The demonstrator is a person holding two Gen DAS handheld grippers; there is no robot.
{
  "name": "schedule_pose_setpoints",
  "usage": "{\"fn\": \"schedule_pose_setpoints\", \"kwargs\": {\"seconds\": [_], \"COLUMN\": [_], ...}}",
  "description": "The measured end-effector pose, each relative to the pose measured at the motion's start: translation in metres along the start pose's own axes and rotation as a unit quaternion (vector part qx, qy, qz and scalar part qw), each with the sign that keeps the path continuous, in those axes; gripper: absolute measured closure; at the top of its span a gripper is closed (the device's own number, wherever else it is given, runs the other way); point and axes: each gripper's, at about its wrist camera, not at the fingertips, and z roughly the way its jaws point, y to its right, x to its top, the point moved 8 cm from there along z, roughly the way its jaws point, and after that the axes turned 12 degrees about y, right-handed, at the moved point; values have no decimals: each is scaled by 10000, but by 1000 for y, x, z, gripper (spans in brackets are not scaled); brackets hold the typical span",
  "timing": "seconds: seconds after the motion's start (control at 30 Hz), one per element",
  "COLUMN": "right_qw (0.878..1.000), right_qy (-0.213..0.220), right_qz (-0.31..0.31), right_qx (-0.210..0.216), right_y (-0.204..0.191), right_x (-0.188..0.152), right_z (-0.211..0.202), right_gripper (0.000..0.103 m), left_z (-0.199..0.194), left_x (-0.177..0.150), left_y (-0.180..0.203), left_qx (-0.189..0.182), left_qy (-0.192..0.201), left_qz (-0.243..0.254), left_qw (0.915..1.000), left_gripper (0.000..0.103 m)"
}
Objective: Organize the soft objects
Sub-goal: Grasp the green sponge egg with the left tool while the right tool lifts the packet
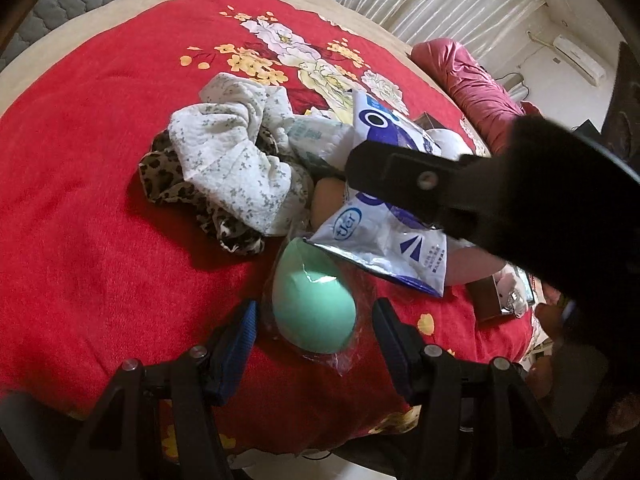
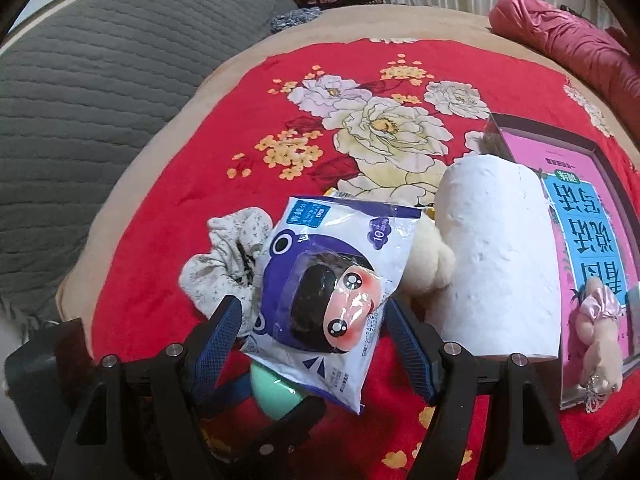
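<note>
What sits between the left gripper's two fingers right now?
In the left wrist view, the mint-green sponge in clear wrap lies on the red blanket between the open left gripper fingers, neither visibly touching it.

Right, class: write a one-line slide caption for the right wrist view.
Open right hand-held gripper straddles a cartoon-printed packet above a green sponge on a red floral blanket.

The blanket [image 1: 88, 184] is red, printed with white, pale yellow and orange flowers, with a beige border. On it, the packet [image 2: 332, 280] is white and purple with a cartoon face and blue label. Left of the packet, one cloth [image 1: 228, 160] is white with small grey flowers, another [image 1: 168, 180] leopard-spotted. The sponge [image 1: 312, 308] is mint green. The roll [image 2: 496, 264] is white, the book [image 2: 580, 216] pink and blue. Claw pads [image 1: 236, 344] are blue.
</note>
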Motion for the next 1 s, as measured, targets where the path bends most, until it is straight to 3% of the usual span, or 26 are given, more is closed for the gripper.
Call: {"fn": "schedule_pose_setpoints", "kwargs": {"seconds": [0.43, 0.57, 0.7, 1.0], "right_qw": [9998, 9997, 9993, 9977], "right_qy": [-5, 114, 206, 597], "right_qz": [-133, -191, -294, -43], "right_qx": [-161, -134, -44, 312], "right_y": [2, 2, 0, 8], "right_x": [-6, -4, -5, 5], "right_z": [9, 6, 0, -39], "right_gripper": [33, 44, 52, 53], "left_z": [1, 2, 1, 4], "left_x": [0, 0, -1, -1], "left_y": [-1, -1, -1, -1], "left_qx": [21, 30, 52, 73], "left_qy": [11, 19, 24, 20], "left_qz": [48, 62, 105, 134], "left_qw": [10000, 10000, 9999, 9999], "left_gripper": [45, 45, 45, 45]}}
